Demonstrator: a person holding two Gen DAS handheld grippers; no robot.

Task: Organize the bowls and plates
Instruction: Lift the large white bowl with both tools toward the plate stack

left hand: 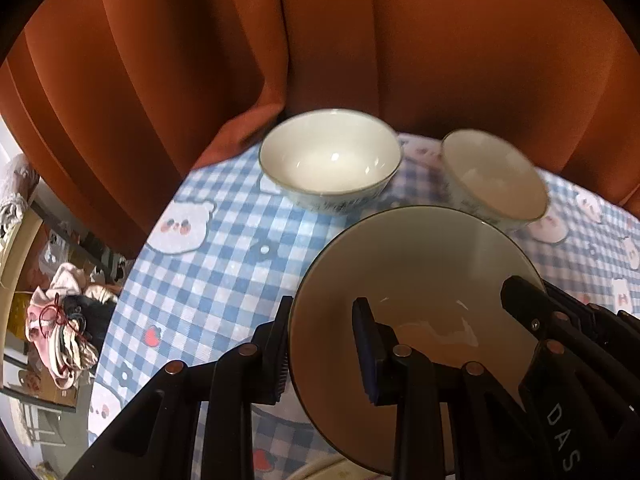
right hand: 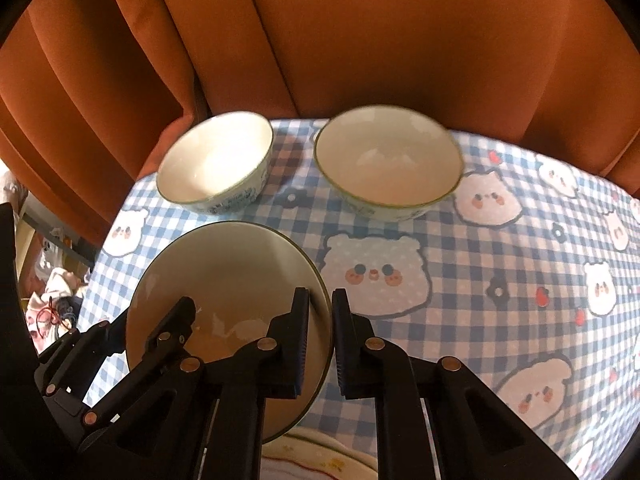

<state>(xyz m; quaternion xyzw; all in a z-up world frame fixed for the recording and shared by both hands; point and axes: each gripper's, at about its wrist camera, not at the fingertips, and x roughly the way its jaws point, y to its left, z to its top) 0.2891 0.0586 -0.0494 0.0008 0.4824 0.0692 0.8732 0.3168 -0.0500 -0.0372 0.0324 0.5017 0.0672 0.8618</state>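
Though lifted, plate (right hand: 240, 280) rim betw. both grippers' fingers (right hand: 300, 340), clamped L & R.

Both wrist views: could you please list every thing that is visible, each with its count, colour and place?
plate: one, cream with dark rim, near side of the table, held at both edges
bowls: two, white inside with blue pattern outside, far side of the table; left bowl, right bowl
second plate: one, pale with coloured pattern, partly seen under the held plate
tablecloth: one, blue and white check with bears, covers the table
curtain: one, rust orange, behind the table
clutter: pile of pink and dark things, on the floor at left
left hand-held gripper: one, black, shut on the plate's left edge
right hand-held gripper: one, black, shut on the plate's right edge
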